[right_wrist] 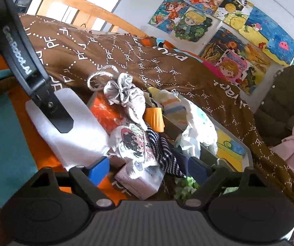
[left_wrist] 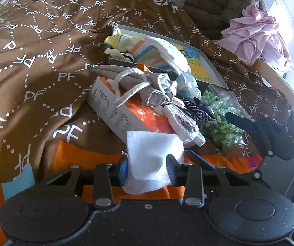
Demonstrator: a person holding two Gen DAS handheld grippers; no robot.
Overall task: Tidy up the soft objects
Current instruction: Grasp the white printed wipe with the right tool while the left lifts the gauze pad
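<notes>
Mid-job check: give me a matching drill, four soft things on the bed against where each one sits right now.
Things:
1. white cloth
2. drawstring pouch
3. pink garment
4. striped sock

Places:
A. in the grey tray
B. between the left gripper's fingers
C. on the orange box
D. far right, at the bed's edge

Pairs: 1-B, 2-C, 3-D, 4-A

I'm in a home bedroom, likely a child's: a brown quilt [right_wrist: 126, 61] covers the bed, cartoon drawings [right_wrist: 218, 26] are taped to the wall, clothes [left_wrist: 255, 37] lie heaped.
</notes>
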